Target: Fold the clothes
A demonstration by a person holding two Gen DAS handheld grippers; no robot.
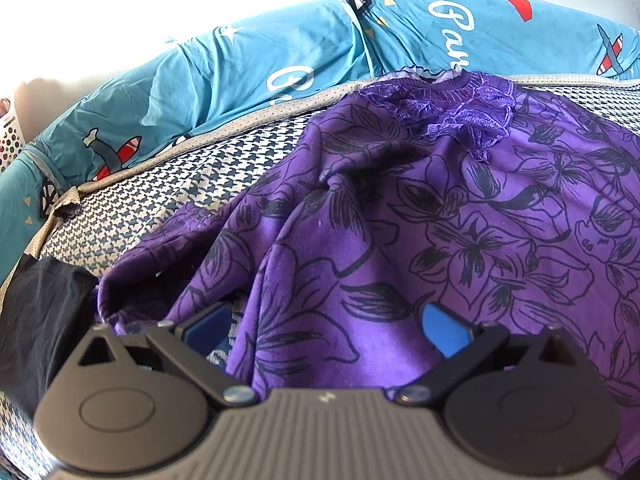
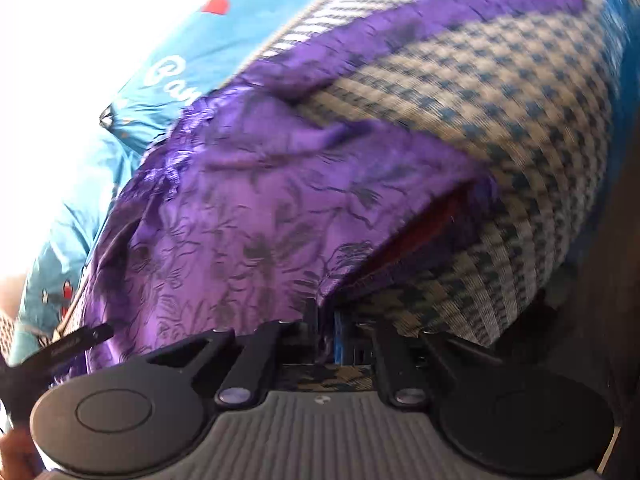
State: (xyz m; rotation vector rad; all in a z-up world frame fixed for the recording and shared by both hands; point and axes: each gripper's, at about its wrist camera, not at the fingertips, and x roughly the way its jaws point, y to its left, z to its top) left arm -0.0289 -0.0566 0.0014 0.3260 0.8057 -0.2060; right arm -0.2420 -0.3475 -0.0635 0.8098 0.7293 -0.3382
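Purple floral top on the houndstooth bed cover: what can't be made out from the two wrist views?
- Purple floral top: lower hem, left wrist view, hidden behind the left gripper body and cut by the frame edge.
- Right gripper: whether its closed blue pads truly pinch the top's hem, right wrist view, blurred and shadowed.
- Red patch under the lifted hem: unidentifiable, blurred.
- Dark folded cloth: type unclear, cut off at the left edge.

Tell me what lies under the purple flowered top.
The purple top lies spread on a blue-and-white checked sheet, which shows around its edges. Whatever lies beneath its middle is covered and cannot be seen.
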